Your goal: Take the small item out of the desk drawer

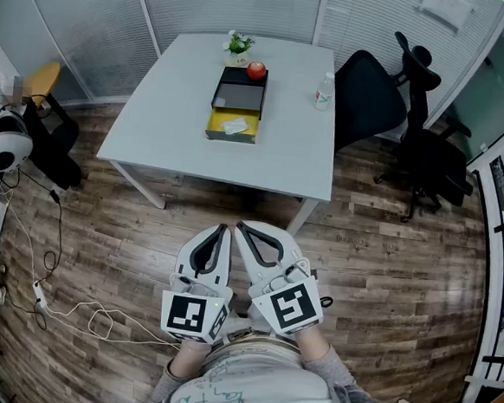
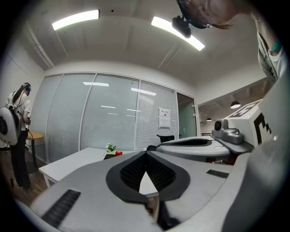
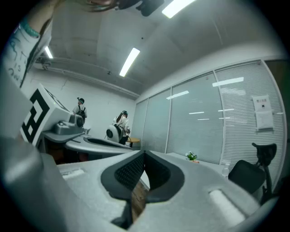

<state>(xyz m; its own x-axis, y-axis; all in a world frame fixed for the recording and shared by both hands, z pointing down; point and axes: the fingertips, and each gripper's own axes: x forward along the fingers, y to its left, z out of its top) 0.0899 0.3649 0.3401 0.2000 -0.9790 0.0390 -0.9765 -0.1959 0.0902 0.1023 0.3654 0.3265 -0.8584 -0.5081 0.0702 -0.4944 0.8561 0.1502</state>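
On the white table (image 1: pixel 171 120) stands a dark desk drawer unit (image 1: pixel 241 92). Its yellow drawer (image 1: pixel 231 130) is pulled out toward me, and a small white item (image 1: pixel 234 126) lies in it. Both grippers hang close to my body over the wooden floor, well short of the table. The left gripper (image 1: pixel 225 230) is shut with nothing in it, tips touching. The right gripper (image 1: pixel 239 227) beside it is shut and empty too. In the left gripper view the jaws (image 2: pixel 146 154) meet in front of the distant table (image 2: pixel 77 161). The right gripper (image 3: pixel 145 153) looks the same in its own view.
A red apple (image 1: pixel 256 69) and a small potted plant (image 1: pixel 238 42) sit behind the drawer unit, and a bottle (image 1: pixel 324 93) stands near the table's right edge. Black office chairs (image 1: pixel 375 97) stand at the right. Cables (image 1: pixel 70 308) trail on the floor at the left.
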